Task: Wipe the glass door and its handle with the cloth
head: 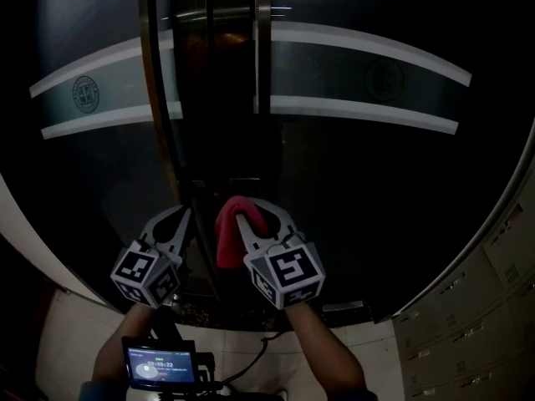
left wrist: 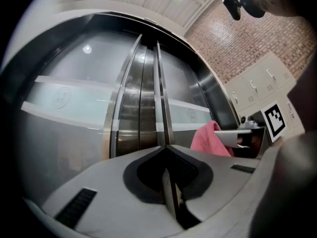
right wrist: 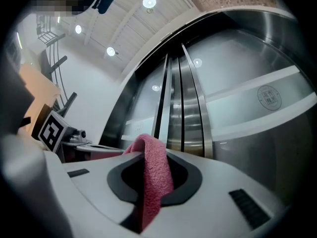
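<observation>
Pink cloth (head: 226, 241) hanging folded, glass door (head: 368, 165) shut

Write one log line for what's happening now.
left hand-held gripper: shut, empty | right hand-held gripper: shut on cloth | glass door: in front

My 2 grippers, raised side by side

My left gripper (head: 179, 218) has its jaws pressed together, with nothing between them. My right gripper (head: 255, 214) is clamped on the pink cloth (head: 227, 242). My left forearm (head: 110, 359) and right forearm (head: 324, 351) both reach forward.

Pale tiled floor (head: 378, 346) beneath the glass door (head: 359, 224), lockers (head: 476, 307) at right.
</observation>
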